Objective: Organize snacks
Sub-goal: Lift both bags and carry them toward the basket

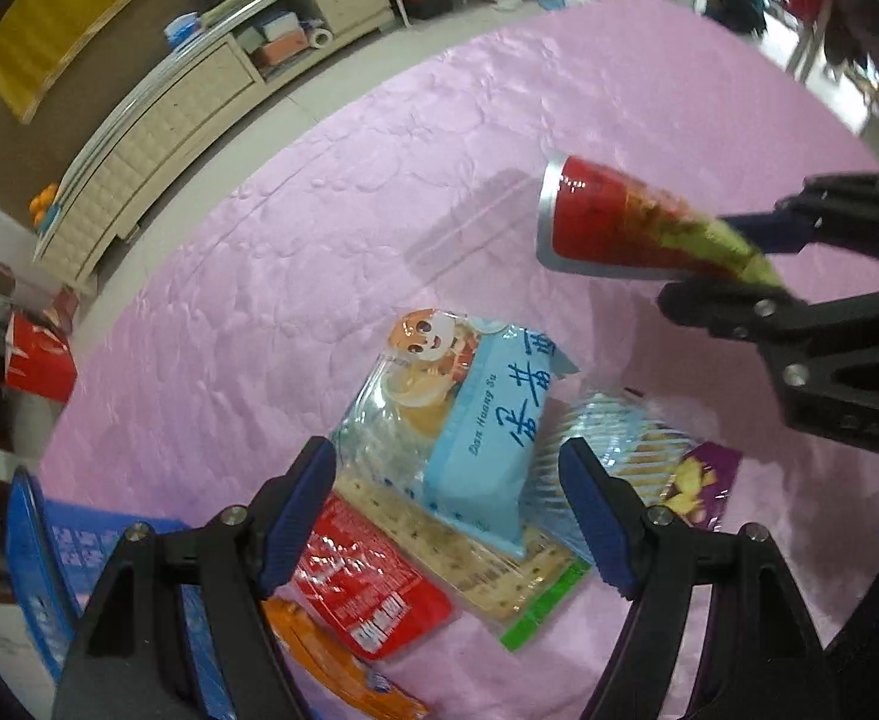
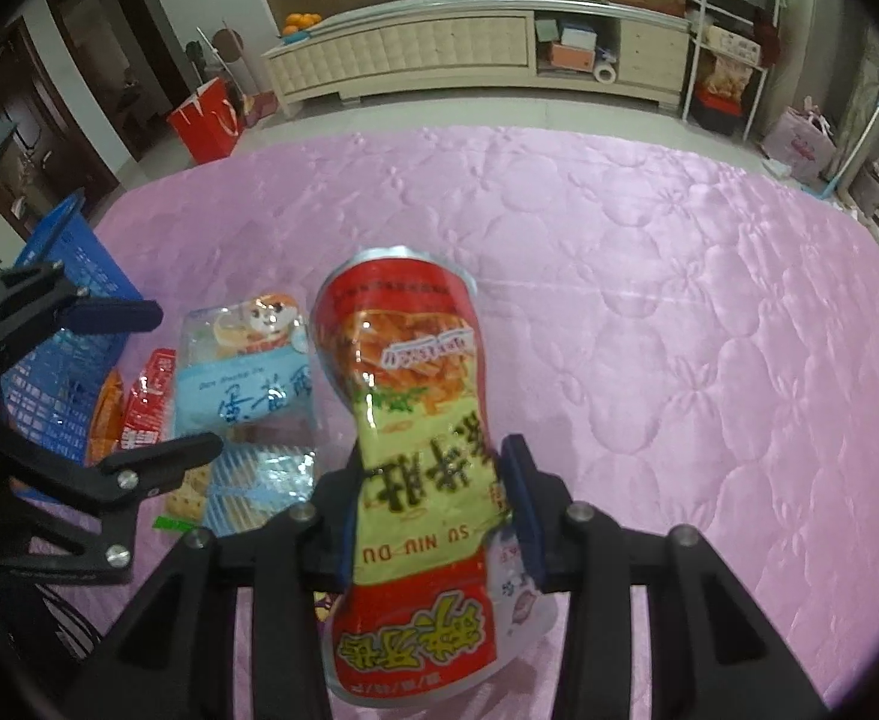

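Observation:
My right gripper (image 2: 433,516) is shut on a red and yellow snack bag (image 2: 415,450) and holds it in the air above the pink quilt; the bag also shows in the left wrist view (image 1: 631,222), pinched by the right gripper (image 1: 733,264). My left gripper (image 1: 445,516) is open and empty, hovering over a pile of snacks: a light blue egg-yolk pastry bag (image 1: 475,420), a cracker pack (image 1: 481,564), a red pack (image 1: 367,588), an orange pack (image 1: 331,660) and a purple pack (image 1: 703,486). The left gripper (image 2: 157,384) also shows in the right wrist view beside the pile.
A blue plastic basket (image 2: 61,324) stands at the quilt's left edge, next to the pile; it also shows in the left wrist view (image 1: 49,564). The pink quilt (image 2: 679,312) spreads wide to the right. A cream cabinet (image 2: 439,54) and a red bag (image 2: 208,120) stand beyond.

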`<state>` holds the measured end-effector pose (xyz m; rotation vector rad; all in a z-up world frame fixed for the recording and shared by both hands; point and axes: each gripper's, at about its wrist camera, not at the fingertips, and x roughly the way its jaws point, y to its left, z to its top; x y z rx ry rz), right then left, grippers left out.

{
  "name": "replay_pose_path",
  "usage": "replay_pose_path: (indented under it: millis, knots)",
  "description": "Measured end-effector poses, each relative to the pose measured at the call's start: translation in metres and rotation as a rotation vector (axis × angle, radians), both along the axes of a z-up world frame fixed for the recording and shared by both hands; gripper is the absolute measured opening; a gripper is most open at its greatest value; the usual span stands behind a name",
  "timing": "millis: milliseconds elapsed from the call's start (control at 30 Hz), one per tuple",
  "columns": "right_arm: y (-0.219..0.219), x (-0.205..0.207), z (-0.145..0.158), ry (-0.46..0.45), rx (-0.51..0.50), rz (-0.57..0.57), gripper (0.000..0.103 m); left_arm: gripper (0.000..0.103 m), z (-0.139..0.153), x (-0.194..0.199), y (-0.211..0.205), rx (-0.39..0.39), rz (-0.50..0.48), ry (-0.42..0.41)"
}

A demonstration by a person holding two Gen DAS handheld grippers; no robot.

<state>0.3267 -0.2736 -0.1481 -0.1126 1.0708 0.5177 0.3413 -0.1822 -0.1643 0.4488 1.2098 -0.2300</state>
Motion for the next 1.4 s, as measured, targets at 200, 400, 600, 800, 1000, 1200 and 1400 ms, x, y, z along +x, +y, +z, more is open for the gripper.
replay_pose_path:
  millis: [200,400,600,800,1000,1200,1400]
  knots:
    - [0.006,-0.001,-0.003,0.003,-0.016,0.012,0.046,0.075,-0.016,0.021,-0.007,0.033,0.003,0.029]
    - [0.009,0.000,-0.006,0.001,-0.043,0.000,0.046,0.075,-0.028,0.040,0.002,0.043,0.007,0.051]
    - [0.005,0.001,-0.005,0.002,-0.037,-0.014,0.046,0.071,-0.035,0.056,0.002,0.053,0.011,0.052]
    - [0.006,-0.003,-0.005,-0.002,-0.038,-0.010,0.046,0.063,-0.032,0.033,-0.009,0.091,-0.010,0.022]
    - [0.004,-0.007,-0.002,-0.015,-0.029,-0.024,0.046,0.061,-0.025,0.016,-0.007,0.075,0.036,-0.005]
    - [0.007,-0.020,0.009,-0.055,-0.060,-0.050,0.046,0.061,-0.008,-0.011,0.009,0.017,0.096,-0.051]
    - [0.023,-0.047,0.018,-0.067,-0.059,-0.033,0.046,0.061,0.018,-0.042,0.024,-0.034,0.107,-0.103]
